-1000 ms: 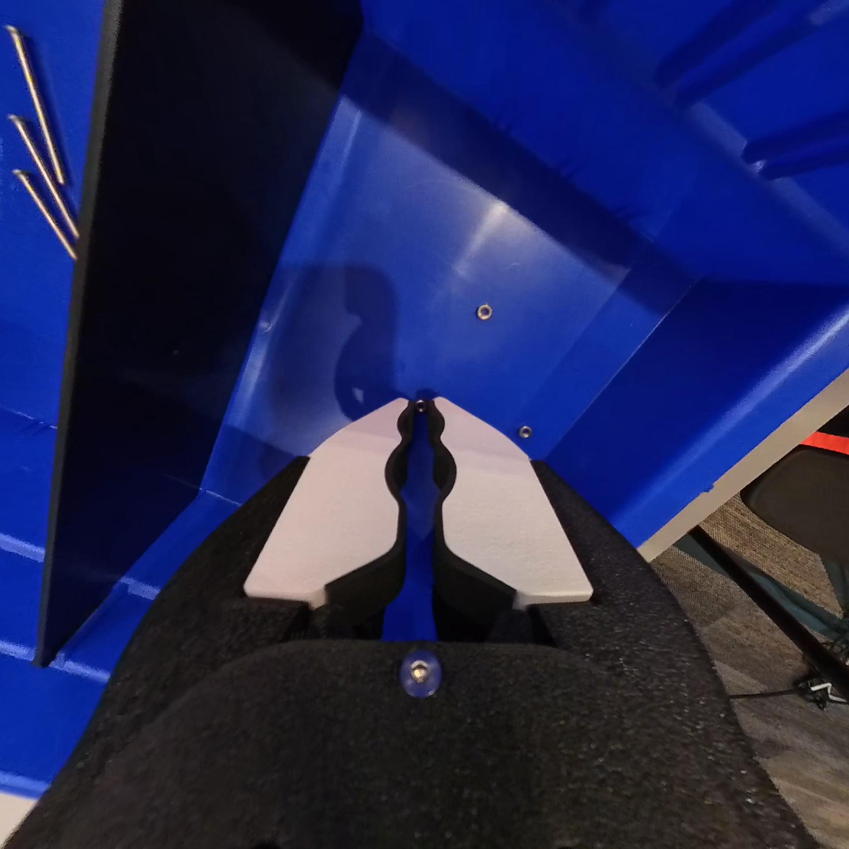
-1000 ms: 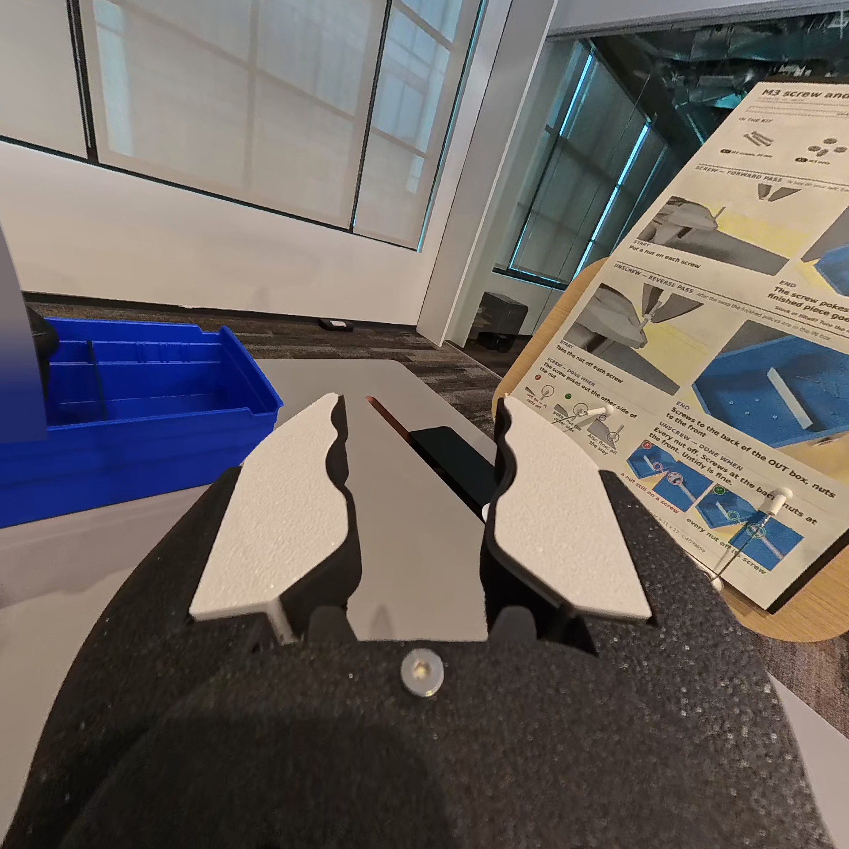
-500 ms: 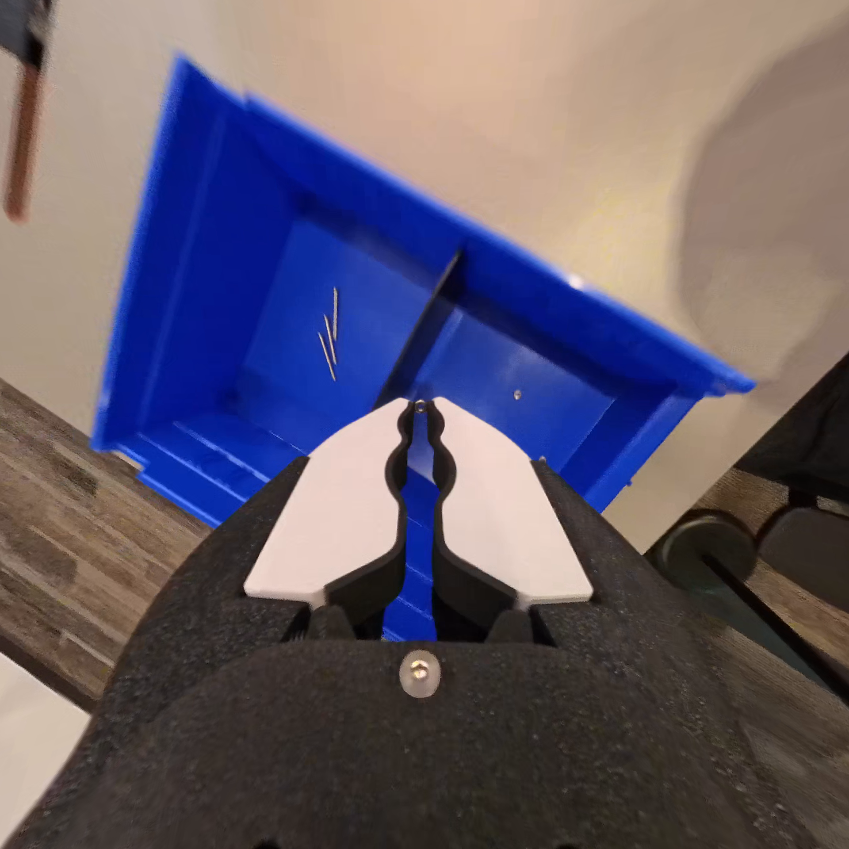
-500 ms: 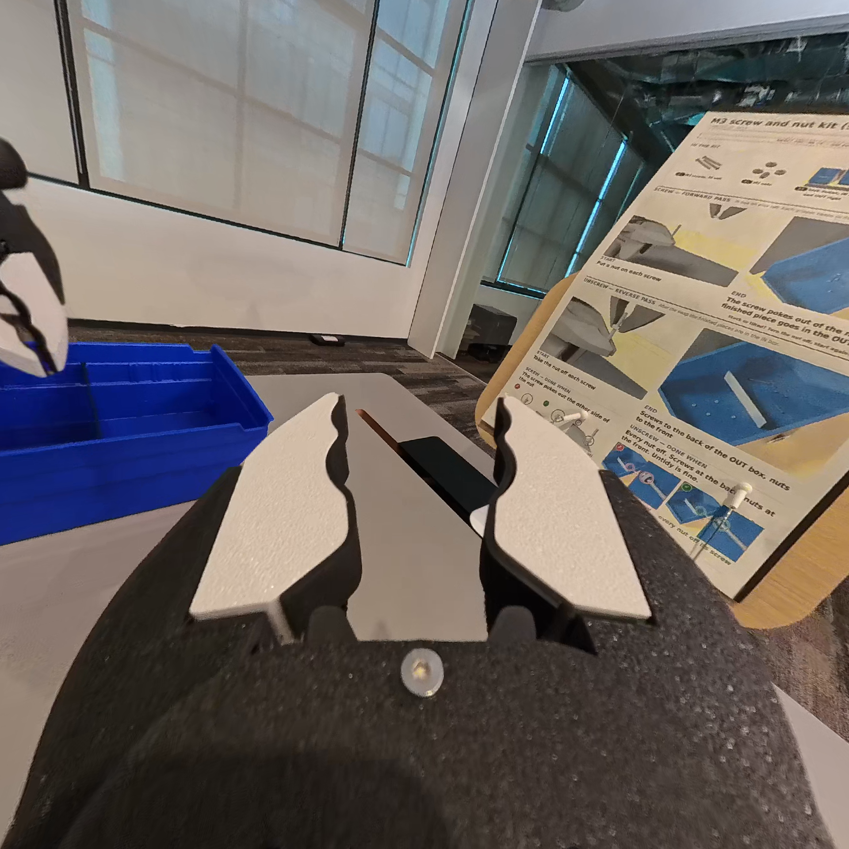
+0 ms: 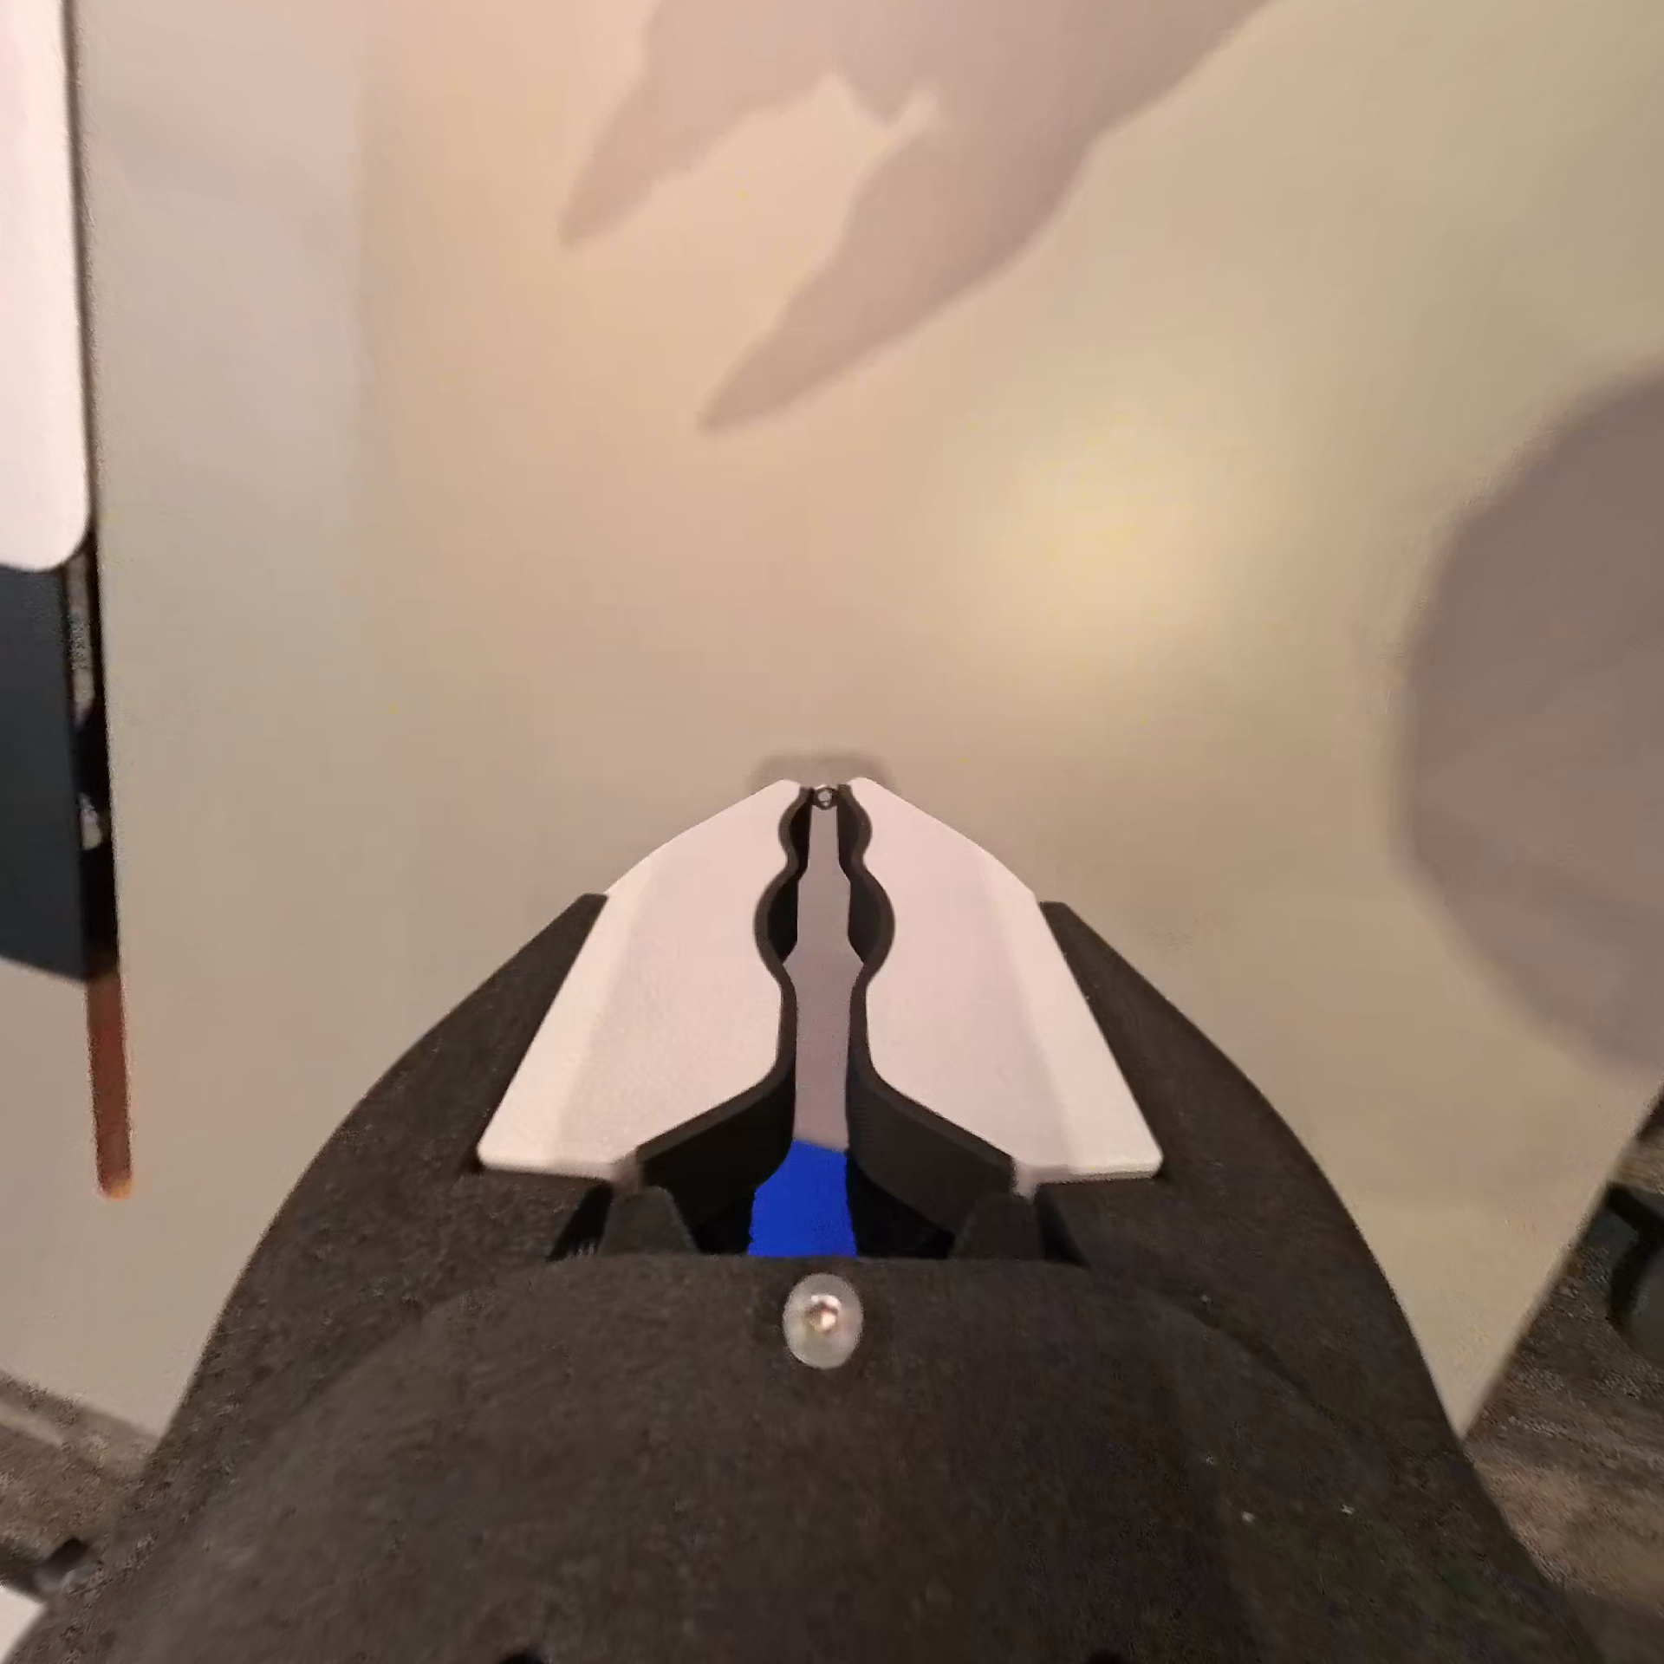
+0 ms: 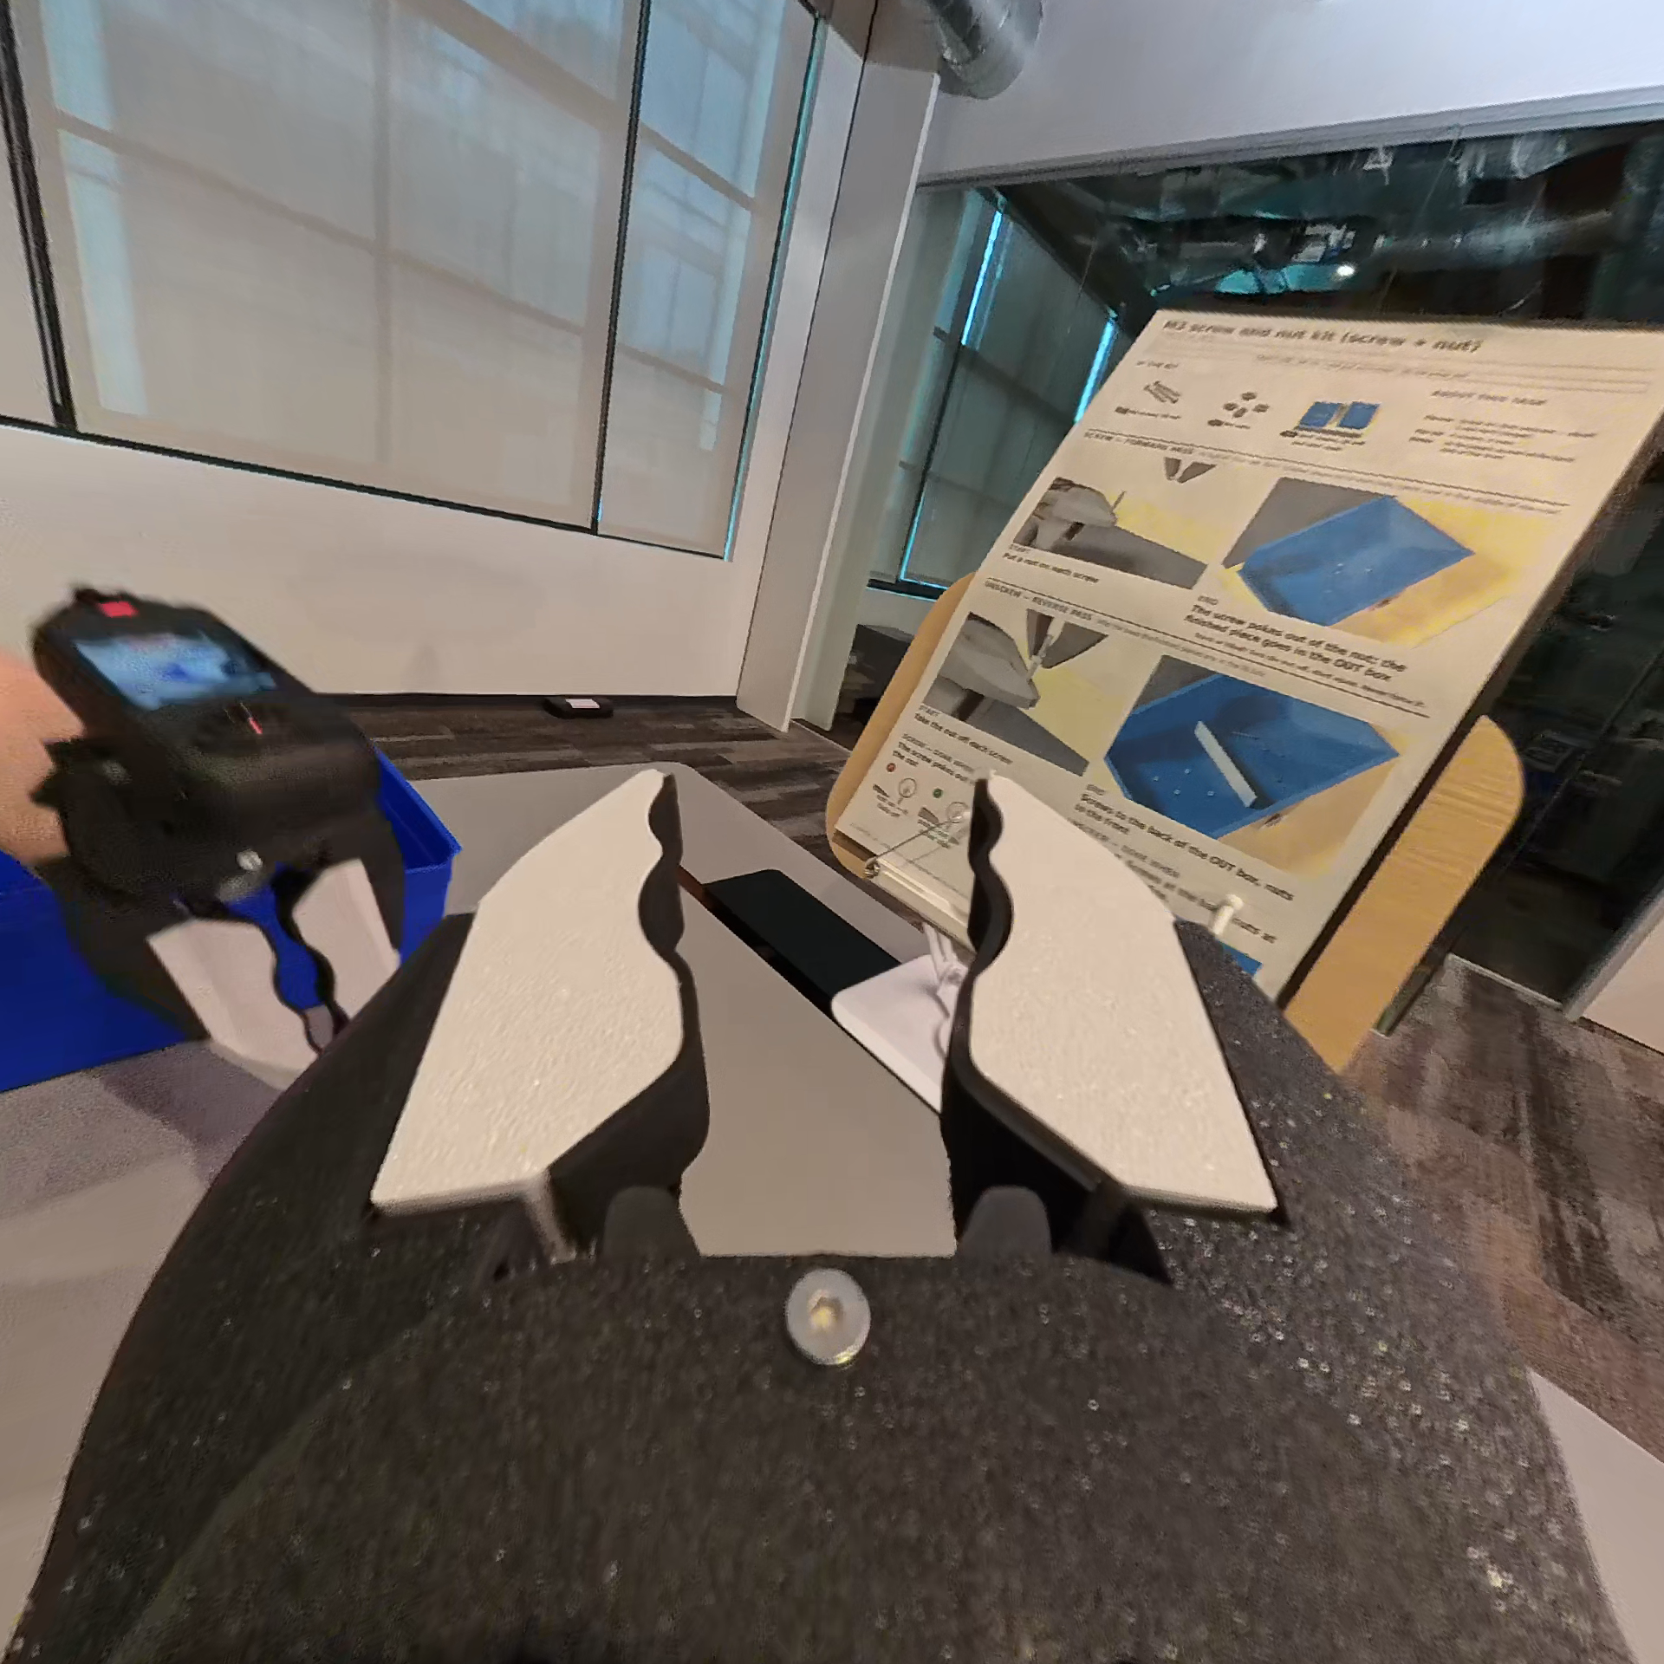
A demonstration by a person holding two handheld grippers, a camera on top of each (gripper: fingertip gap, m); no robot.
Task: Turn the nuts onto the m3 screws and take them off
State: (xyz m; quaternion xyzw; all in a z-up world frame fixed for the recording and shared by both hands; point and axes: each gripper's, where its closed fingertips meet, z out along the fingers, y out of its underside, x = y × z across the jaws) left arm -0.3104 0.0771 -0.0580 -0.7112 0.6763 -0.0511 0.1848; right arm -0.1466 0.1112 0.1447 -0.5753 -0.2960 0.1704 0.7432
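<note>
My left gripper (image 5: 824, 792) is shut on a tiny metal nut (image 5: 824, 796) pinched at its very tips, above the pale table (image 5: 630, 450). A sliver of the blue bin (image 5: 801, 1207) shows through the gap behind the fingers. In the right wrist view the left gripper (image 6: 311, 1026) points down in front of the blue bin (image 6: 54, 972), held by a hand. My right gripper (image 6: 819, 801) is open and empty over the table (image 6: 90, 1216). No screw shows in either view.
An instruction board (image 6: 1261, 648) leans on a white stand (image 6: 891, 1008) at the right. A black flat slab (image 6: 792, 927) lies beyond the right gripper. In the left wrist view a black-and-white panel (image 5: 36, 720) and a brown stick (image 5: 108, 1080) sit at the left edge.
My left gripper has risen out of the blue bin with the nut and moved over the bare table, nearer the right gripper. The right gripper stays open; its view has shifted slightly.
</note>
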